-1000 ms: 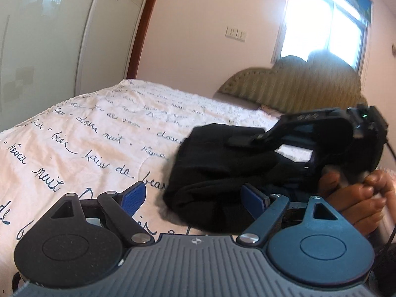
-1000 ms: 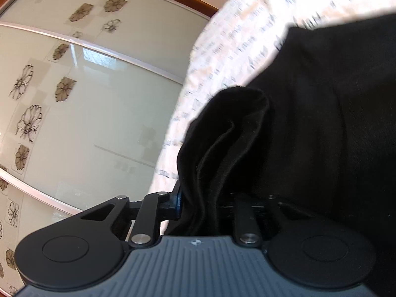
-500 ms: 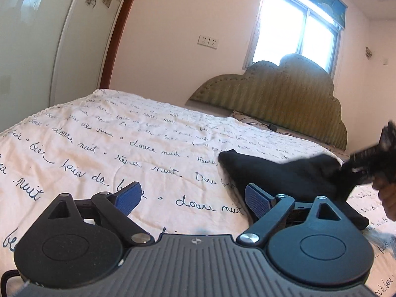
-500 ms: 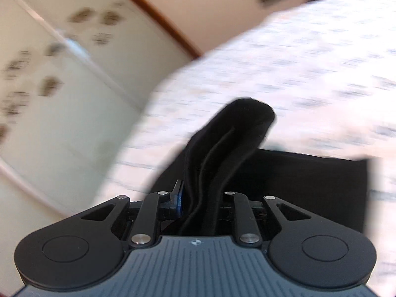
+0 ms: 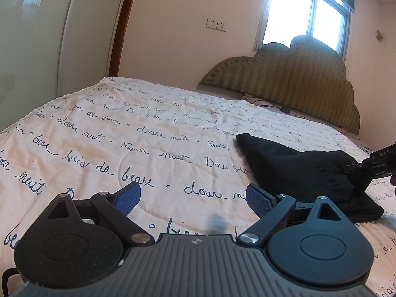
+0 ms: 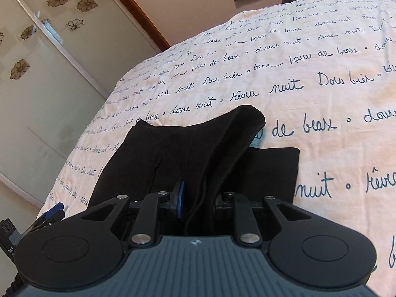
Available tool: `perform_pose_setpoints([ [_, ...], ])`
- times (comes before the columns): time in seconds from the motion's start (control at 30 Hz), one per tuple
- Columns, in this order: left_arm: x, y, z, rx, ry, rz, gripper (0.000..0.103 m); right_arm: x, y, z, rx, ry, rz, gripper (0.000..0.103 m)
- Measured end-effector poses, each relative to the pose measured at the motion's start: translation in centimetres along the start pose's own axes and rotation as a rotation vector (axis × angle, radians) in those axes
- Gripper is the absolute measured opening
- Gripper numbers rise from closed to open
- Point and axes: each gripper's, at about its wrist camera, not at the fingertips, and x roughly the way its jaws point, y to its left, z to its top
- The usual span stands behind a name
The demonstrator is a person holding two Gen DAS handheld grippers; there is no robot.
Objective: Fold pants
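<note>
Left gripper (image 5: 191,199): nearest in the left wrist view, jaws spread wide, blue pads bare, nothing between them, poised over the bedspread (image 5: 153,148). Right gripper (image 6: 198,199): nearest in the right wrist view, jaws drawn close together on a bunched fold of the black pants (image 6: 205,156), one blue pad visible against the cloth; the gripped fold rises from the jaws to a rounded peak. Pants, remainder: folded flat on the bedspread beneath and beside the lifted fold, a squared corner lying to the right of it; in the left wrist view the same pants (image 5: 297,170) lie just beyond the left gripper's right finger, with the right gripper (image 5: 371,167) entering from the right edge and touching the raised part. Bedspread: cream, printed with dark cursive lettering, covering the bed. Farther back: an olive scalloped headboard (image 5: 284,81), a wardrobe (image 6: 37,79) with pale flower-patterned sliding doors, a wall socket (image 5: 216,24), and a bright window (image 5: 307,12) above the headboard.
</note>
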Motion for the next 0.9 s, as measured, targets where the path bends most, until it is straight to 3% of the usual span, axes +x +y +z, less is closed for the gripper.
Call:
perform_pose_setpoints([
  [0.4, 0.4, -0.4, 0.0, 0.029, 0.026, 0.019, 0.094, 0.5, -2.4, -1.1, 0.123, 0.028, 0.07, 0.014],
  [0.6, 0.0, -0.5, 0.0, 0.027, 0.009, 0.024, 0.094, -2.8, -1.1, -0.1, 0.09, -0.045, 0.083, 0.01],
  [0.67, 0.2, -0.6, 0.0, 0.029, 0.019, 0.02, 0.094, -2.4, -1.6, -0.3, 0.083, -0.008, 0.047, 0.01],
  [0.73, 0.3, -0.7, 0.2, 0.031, 0.026, 0.019, 0.094, -0.7, -3.1, -1.0, 0.1, 0.056, -0.023, 0.014],
  [0.83, 0.5, -1.5, 1.1, 0.054, 0.053, -0.008, 0.094, -2.0, -4.7, -1.3, 0.209, -0.002, 0.046, 0.02],
  [0.87, 0.6, -1.8, 1.4, 0.051, 0.061, -0.036, 0.094, -3.2, -4.7, -1.3, 0.207, -0.052, 0.052, 0.024],
  [0.9, 0.9, -2.0, 1.9, 0.037, 0.074, -0.068, 0.094, -4.2, -4.8, -1.4, 0.207, -0.093, 0.067, 0.036],
])
